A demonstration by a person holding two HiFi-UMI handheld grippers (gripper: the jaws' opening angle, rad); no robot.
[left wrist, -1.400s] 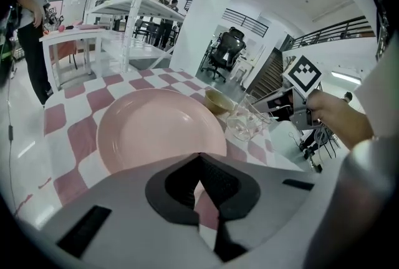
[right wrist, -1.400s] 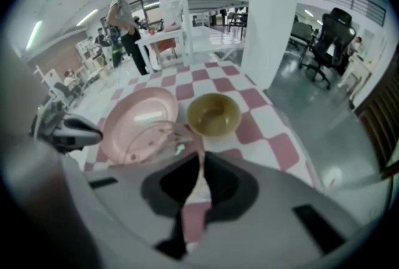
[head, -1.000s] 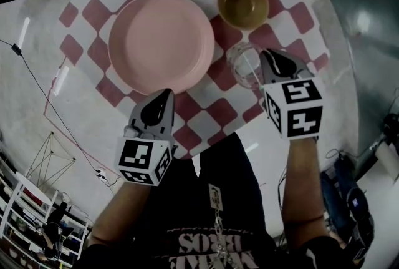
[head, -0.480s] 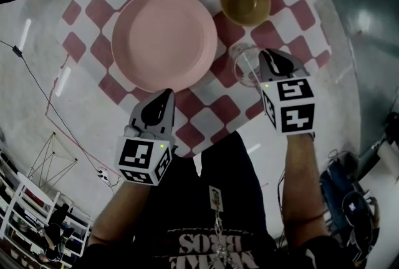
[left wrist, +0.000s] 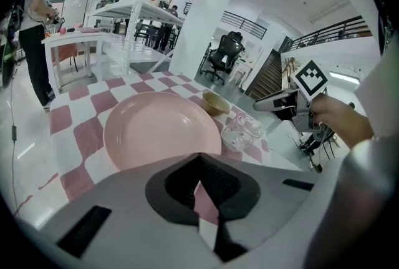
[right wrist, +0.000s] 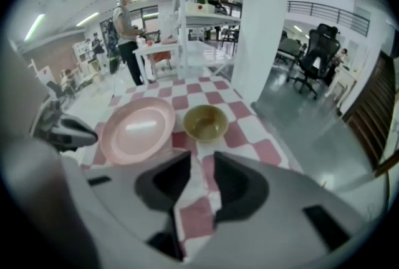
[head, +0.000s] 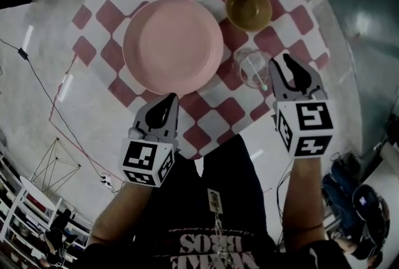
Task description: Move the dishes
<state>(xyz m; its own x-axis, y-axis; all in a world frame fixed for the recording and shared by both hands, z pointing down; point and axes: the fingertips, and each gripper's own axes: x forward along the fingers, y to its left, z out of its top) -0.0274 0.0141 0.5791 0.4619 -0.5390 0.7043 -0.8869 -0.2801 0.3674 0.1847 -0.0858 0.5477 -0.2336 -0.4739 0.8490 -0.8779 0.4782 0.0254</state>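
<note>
A pink plate (head: 173,46) lies on the red-and-white checked cloth (head: 206,121), with a yellow-brown bowl (head: 248,7) beyond it to the right. A clear glass (head: 252,68) stands upright just right of the plate. My right gripper (head: 288,71) hangs right of the glass and apart from it. Its jaws have just been opening, and only cloth shows between them (right wrist: 202,161). My left gripper (head: 167,102) hovers near the plate's near edge, its jaws shut with nothing in them (left wrist: 199,158). The left gripper view also shows the plate (left wrist: 162,130), the bowl (left wrist: 215,102) and the glass (left wrist: 242,130).
The cloth's near corner hangs toward my body. Grey floor surrounds the table, with a cable (head: 43,93) on the left. A person (right wrist: 128,30) stands at a far white table, and office chairs (right wrist: 315,55) stand at the right.
My right gripper has let go of the glass rim, opened its jaws and lifted away to the right. The glass stays standing on the cloth. The left gripper has kept still.
</note>
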